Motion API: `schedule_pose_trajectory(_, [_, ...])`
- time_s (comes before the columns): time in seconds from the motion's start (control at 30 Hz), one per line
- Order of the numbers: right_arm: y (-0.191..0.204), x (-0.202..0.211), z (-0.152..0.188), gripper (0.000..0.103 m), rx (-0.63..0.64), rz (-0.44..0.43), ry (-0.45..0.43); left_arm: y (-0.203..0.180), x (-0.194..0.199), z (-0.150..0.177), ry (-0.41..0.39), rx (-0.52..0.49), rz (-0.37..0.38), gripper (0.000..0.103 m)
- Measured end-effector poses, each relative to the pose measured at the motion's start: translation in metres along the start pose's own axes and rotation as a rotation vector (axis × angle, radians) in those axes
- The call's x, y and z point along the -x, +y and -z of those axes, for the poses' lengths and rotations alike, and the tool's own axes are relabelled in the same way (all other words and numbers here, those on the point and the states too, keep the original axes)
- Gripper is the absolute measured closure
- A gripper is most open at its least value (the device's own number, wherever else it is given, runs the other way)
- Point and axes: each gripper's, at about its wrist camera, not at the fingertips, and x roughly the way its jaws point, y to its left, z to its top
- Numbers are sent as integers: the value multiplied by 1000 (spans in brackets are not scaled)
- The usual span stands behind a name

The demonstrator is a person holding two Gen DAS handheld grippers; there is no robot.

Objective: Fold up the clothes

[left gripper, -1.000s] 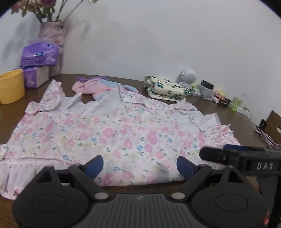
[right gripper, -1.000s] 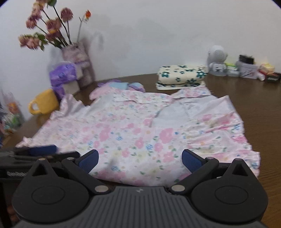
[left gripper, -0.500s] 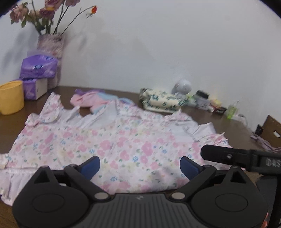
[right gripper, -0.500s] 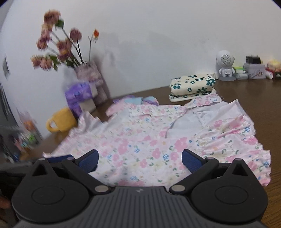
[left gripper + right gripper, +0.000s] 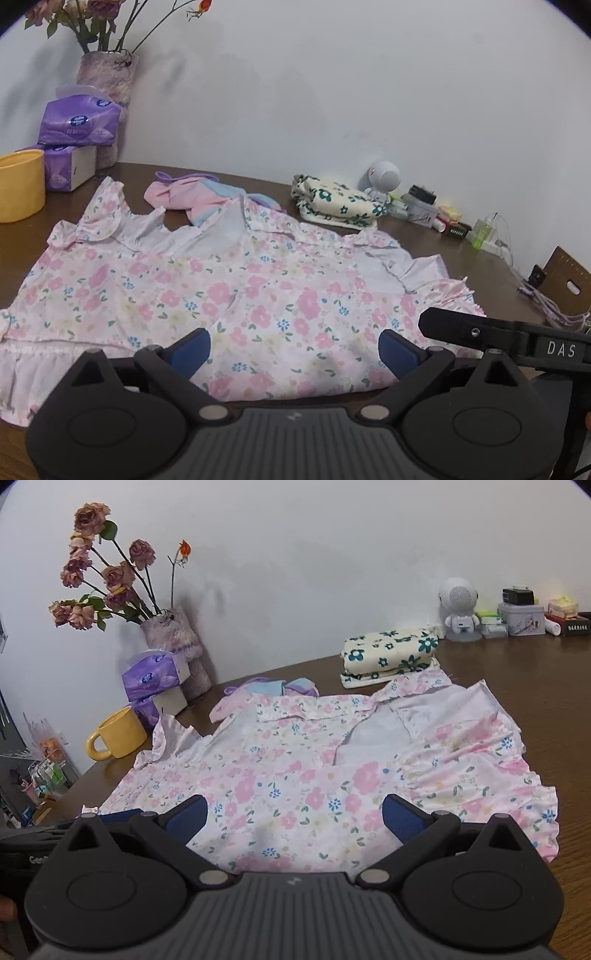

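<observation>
Left wrist view: the left claw (image 5: 293, 347) stands wide apart over the near hem of the floral dress (image 5: 229, 291), spread flat on the bench (image 5: 472, 266); more of the vase (image 5: 105, 79) shows than a second ago.

Right wrist view: the right claw (image 5: 293, 818), likewise apart and empty, now sees the flowers (image 5: 99, 572) fully, the dress unmoved.

The dress (image 5: 236, 291) is showing pink and blue flowers on white. The mug (image 5: 120, 737) is looking yellow, the table (image 5: 546, 686) brown.

I see a yellow mug (image 5: 117, 733) left of the flower vase (image 5: 173, 642), purple tissue packs (image 5: 157, 674) just before it.
</observation>
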Motion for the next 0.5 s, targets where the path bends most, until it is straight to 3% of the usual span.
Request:
schedule_pose_trajectory(0.13, [2, -2, 2, 0, 5, 10, 10, 1, -4, 0, 30, 13, -1, 7])
schedule_pose_trajectory(0.23, [0, -3, 2, 0, -16, -10, 16, 0, -2, 2, 3, 6, 11, 7])
schedule_pose_trajectory(0.43, [4, -3, 3, 1, 12, 19, 23, -4, -2, 4, -11, -16, 15, 19])
schedule_pose_trajectory(0.5, [7, -3, 3, 17, 35, 35, 26, -3, -3, 4, -6, -15, 8, 20])
